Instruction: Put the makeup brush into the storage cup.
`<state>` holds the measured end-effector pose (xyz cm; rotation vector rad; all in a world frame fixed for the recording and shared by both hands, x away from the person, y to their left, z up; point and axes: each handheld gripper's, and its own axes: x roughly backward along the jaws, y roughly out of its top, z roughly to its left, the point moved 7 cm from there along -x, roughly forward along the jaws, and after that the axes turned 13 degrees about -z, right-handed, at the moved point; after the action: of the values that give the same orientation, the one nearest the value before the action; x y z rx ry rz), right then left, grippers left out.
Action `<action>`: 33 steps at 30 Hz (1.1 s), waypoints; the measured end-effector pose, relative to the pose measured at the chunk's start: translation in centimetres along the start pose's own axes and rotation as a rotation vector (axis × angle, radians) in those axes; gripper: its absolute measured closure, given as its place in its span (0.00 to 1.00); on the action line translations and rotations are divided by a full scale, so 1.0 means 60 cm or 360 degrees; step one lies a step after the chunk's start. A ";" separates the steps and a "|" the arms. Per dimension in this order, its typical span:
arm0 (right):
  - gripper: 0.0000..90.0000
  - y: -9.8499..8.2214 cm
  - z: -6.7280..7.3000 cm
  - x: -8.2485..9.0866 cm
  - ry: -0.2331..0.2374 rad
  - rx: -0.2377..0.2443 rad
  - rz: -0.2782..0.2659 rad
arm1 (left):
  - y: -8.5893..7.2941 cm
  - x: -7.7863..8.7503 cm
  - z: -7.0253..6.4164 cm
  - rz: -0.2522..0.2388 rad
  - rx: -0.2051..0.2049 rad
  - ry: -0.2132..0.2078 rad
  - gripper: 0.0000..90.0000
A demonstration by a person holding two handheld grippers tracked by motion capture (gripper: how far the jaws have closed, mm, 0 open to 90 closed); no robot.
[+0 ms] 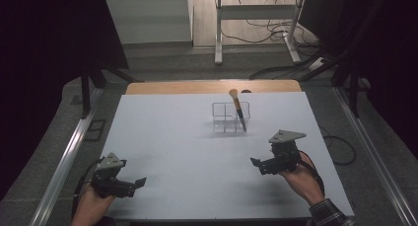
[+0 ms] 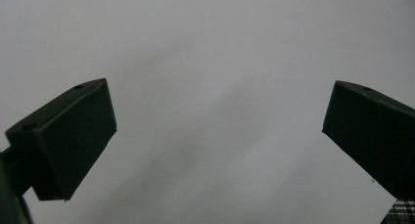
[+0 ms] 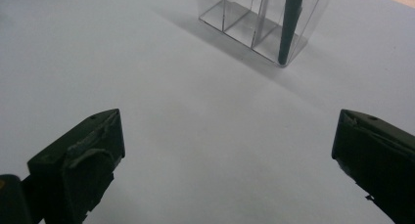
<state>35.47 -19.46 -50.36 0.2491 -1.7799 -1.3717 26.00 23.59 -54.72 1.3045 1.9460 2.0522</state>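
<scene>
The bench [image 1: 187, 152] is a broad, flat, matt pale-grey sheet with a strip of bare wood along its far edge, and it gives nothing for a jaw to catch on. Past its middle stands the clear organiser [image 1: 230, 117], a small box of thin, glossy see-through plastic split into compartments by upright walls. The makeup brush [image 1: 237, 108] stands in its right-hand part, tilted, with the tapered black handle down and the tan bristle head leaning out over the far rim.

The right gripper [image 1: 257, 164] hovers well short of the organiser, jaws wide apart and empty. The left gripper [image 1: 140, 182] sits near the front left corner, also spread and holding nothing.

The work in hand looks to be a reach for the brush. To do it well, bring the right gripper in above the rim and close on the firm handle or ferrule, not the soft bristles. Lift along the brush's own lean, since the light organiser may well slide or tip. The left gripper could steady a wall, pinching gently because the plastic looks thin and slick.
</scene>
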 end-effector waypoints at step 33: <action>0.00 -0.036 -0.002 0.039 -0.0017 0.0011 0.0066 | -0.001 0.000 -0.002 0.0018 0.0009 -0.0013 0.00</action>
<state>33.45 -21.78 -51.05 0.2079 -1.7893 -1.3401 25.94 23.51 -54.76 1.3258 1.9467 2.0448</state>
